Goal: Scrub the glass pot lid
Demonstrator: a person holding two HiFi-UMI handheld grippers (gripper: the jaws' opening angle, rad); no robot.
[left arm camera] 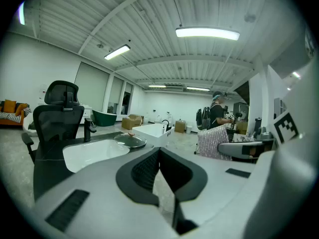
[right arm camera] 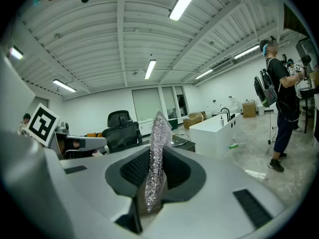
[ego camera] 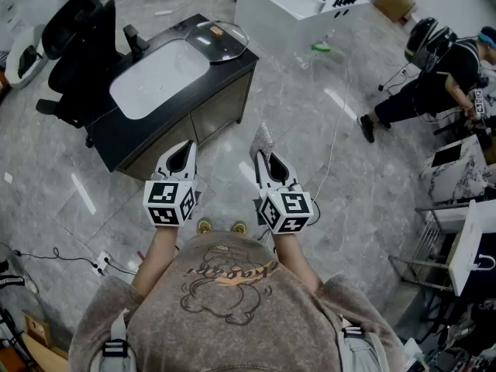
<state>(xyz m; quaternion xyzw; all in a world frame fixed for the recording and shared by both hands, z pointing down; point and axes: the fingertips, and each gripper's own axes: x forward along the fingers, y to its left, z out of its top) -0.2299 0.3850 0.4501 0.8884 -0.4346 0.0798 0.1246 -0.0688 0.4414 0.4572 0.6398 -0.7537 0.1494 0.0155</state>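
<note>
Head view showed us the round clear glass pot lid (ego camera: 217, 41) with its brown knob lying flat on the black cabinet top (ego camera: 124, 138), beside the white oval basin (ego camera: 159, 80) and close to the far right corner edges. Our left gripper (ego camera: 184, 147) was closed and empty. Our right gripper (ego camera: 264, 157) clamped a glittery silver scrubbing pad (ego camera: 266, 136). Open grey floor (ego camera: 310, 130) lay between us and the cabinet.

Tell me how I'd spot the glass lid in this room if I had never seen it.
Find the black cabinet with a white sink in its top, on the grey floor. The lid lies on the countertop at the sink's end away from the office chair. It is the only round, see-through thing there, with a brown knob at its centre.
</note>
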